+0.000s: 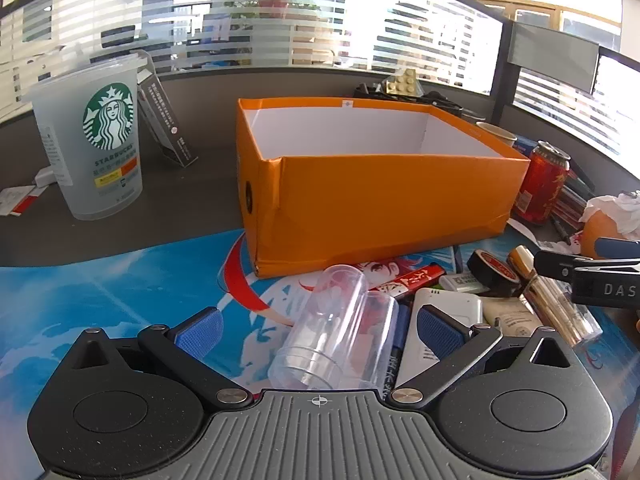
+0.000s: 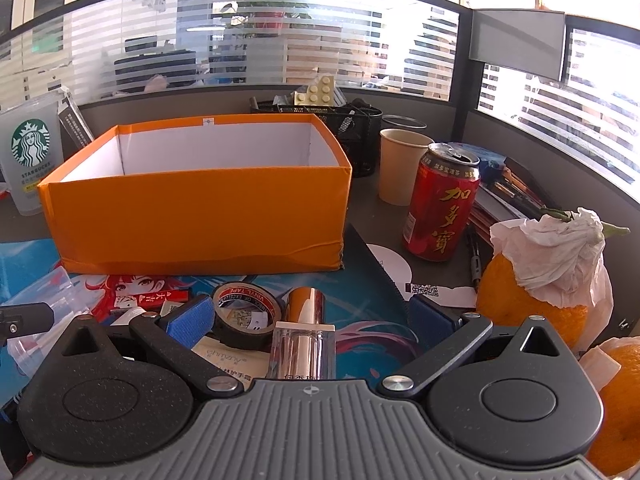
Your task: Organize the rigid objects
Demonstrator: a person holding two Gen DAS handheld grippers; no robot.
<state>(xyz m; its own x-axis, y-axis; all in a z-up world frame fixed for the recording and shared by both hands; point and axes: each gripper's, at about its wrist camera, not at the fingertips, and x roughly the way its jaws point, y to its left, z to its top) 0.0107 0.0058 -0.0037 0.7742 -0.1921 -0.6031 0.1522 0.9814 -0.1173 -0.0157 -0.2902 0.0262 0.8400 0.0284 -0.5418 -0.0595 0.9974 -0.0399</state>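
— Jaws of the left gripper (image 1: pixel 318 330) are spread as wide as they go, and nothing is pinched. A clear plastic cylinder (image 1: pixel 328 332) is seen lying on its side between the blue pads, apart from both, on the printed mat (image 1: pixel 120 292).

— Which way is its long axis laid?

— Roughly along the line of the fingers, tilted a little to the right, with the closed end pointing up toward the orange box (image 1: pixel 376 200). The box is set straight ahead on the table (image 1: pixel 192 200), open at the top, and no contents can be seen from this angle.

— And the right gripper (image 2: pixel 310 320)?

— Also spread wide, holding nothing. A shiny capped tube (image 2: pixel 304 336) is framed between its pads, long axis again running away toward the box, with a roll of black tape (image 2: pixel 244 316) touching it on the left.

— So which hand is judged nearer for what?

— The cylinder is best taken by the left, the tube by the right; each thing lies directly ahead of its own jaws.

— What is shown by one view only?

— The frosted cup (image 1: pixel 90 140) at far left is shown whole in the left view. The paper cup (image 2: pixel 400 166), the mesh organiser (image 2: pixel 352 128) and the tissue-topped orange (image 2: pixel 532 292) are made out clearly in the right view alone. The red can (image 2: pixel 442 204) appears in both.
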